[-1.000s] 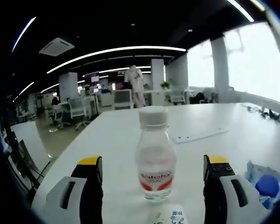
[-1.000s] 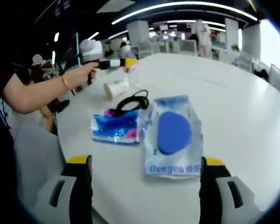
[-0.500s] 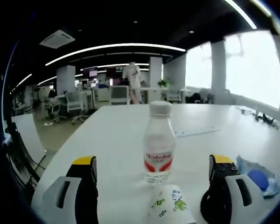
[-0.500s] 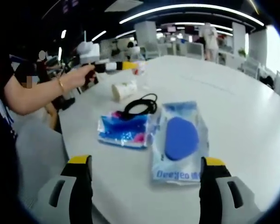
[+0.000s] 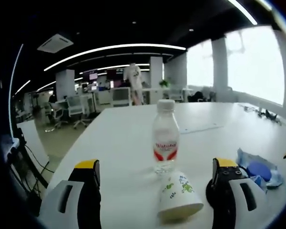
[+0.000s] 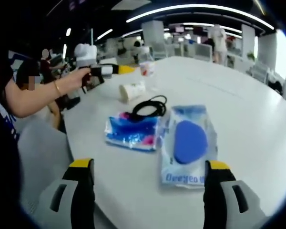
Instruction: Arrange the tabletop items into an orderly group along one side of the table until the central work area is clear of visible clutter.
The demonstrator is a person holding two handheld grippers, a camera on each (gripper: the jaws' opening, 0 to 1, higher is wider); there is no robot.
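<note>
Left gripper view: bottle and cup lined up, both tongs empty

Left gripper view looks down the long white worktop point(image 5: 124, 138) from near one end. The left tongs point(image 5: 155, 191) stand wide apart with nothing between the pads, and straight ahead of that gap a small water bottle point(image 5: 165, 137) stands upright with its cap on. A paper cup point(image 5: 178, 196) lies on its side just in front of the bottle, mouth toward the camera, close to the inside of the right-hand jaw. I read this as the tongs being squared up on these two before taking one; the toppled cup looks the easier thing to knock away, since it could roll.

From the right gripper view, the right tongs point(image 6: 148, 191) are likewise spread and hold nothing, poised over the near edge. Before them lie a clear pouch with a blue pad point(image 6: 188, 143) and, touching its side, a blue wipes packet point(image 6: 132, 132). A black cable point(image 6: 151, 105) sits coiled at the packet's far edge. Beyond it are the cup and bottle, with the person's hand point(image 6: 83, 76) carrying the left tongs toward them.

Everything already sits toward one end of the worktop, though loosely; the flat packs overlap and lie at odd angles, so straightening seems the remaining work.
</note>
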